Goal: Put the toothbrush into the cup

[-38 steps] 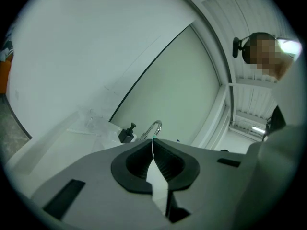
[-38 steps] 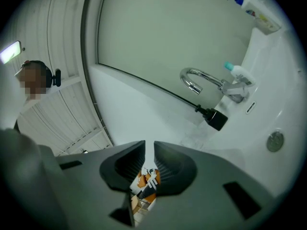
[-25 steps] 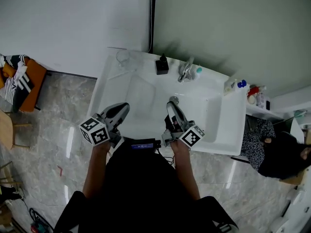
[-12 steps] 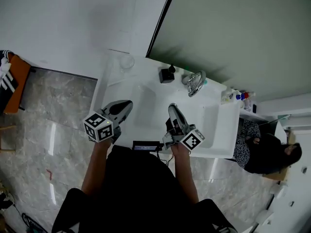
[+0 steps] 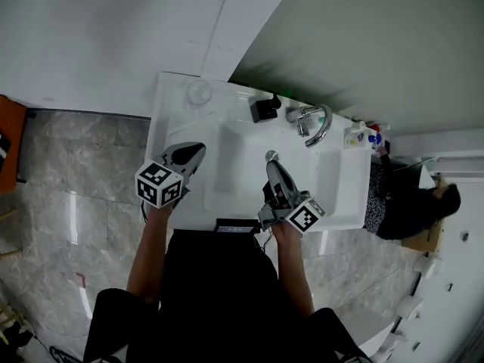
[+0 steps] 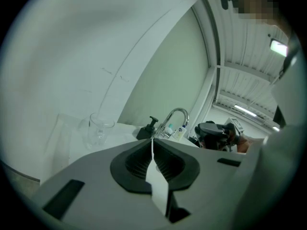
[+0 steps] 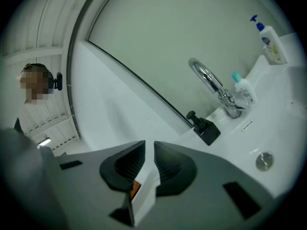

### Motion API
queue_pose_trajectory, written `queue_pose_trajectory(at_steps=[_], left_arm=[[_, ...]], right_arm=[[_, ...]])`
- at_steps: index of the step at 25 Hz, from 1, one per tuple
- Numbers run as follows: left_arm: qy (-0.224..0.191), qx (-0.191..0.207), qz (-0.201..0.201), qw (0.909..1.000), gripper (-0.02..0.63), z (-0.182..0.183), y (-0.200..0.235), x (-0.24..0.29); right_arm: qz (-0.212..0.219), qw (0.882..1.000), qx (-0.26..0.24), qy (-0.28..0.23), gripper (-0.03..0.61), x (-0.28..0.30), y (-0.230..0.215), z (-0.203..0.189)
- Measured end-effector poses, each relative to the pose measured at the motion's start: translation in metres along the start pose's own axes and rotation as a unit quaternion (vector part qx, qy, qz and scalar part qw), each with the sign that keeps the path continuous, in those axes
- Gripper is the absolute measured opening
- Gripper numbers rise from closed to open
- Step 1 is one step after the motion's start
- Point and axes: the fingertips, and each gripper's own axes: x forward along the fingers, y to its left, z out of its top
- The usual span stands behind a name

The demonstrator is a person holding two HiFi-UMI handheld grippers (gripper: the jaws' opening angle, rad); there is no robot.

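1. Left gripper (image 6: 152, 140): fingers (image 6: 136, 163) pressed together, nothing in them. It aims over the near left of the counter (image 5: 170, 119).
2. Right gripper (image 7: 149, 145): fingers (image 7: 120, 169) a sliver apart, nothing between. It hovers over the sink basin (image 5: 227, 161), near the drain (image 7: 264, 160).
3. Cup (image 6: 98, 127): clear glass, upright, in the far left corner of the counter. It looks empty and is well apart from both grippers.
4. Toothbrush: I can't find it in any view. It may be among the bottles (image 7: 242, 87) by the faucet (image 7: 211, 83), at far right, but that's too small to tell.
5. Black soap dispenser (image 7: 206, 128): far edge, just left of the faucet. Not part of the job.
6. Step, my read: approach only. Nothing is grasped and nothing is in the cup, so the task is barely begun.
7. Next move, my guess: locate the toothbrush first. Then I spread one gripper's fingers, close on the handle, carry it far left and lower it into the cup. The glass looks light, so I'd go in gently.
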Motion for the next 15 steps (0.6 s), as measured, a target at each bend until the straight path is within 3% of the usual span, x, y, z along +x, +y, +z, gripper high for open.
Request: queue_pose_trajectory(at_steps=[8, 15], left_arm=[[0.076, 0.056, 0.027, 0.9951, 0.012, -0.029, 0.037, 0.024], [0.135, 0.101, 0.062, 0.9837, 0.014, -0.043, 0.051, 0.044]], right_arm=[[-0.026, 1.0, -0.003, 0.001, 0.044, -0.008, -0.004, -0.008], [-0.011, 1.0, 0.003, 0.0, 0.044, 0.0, -0.017, -0.001]])
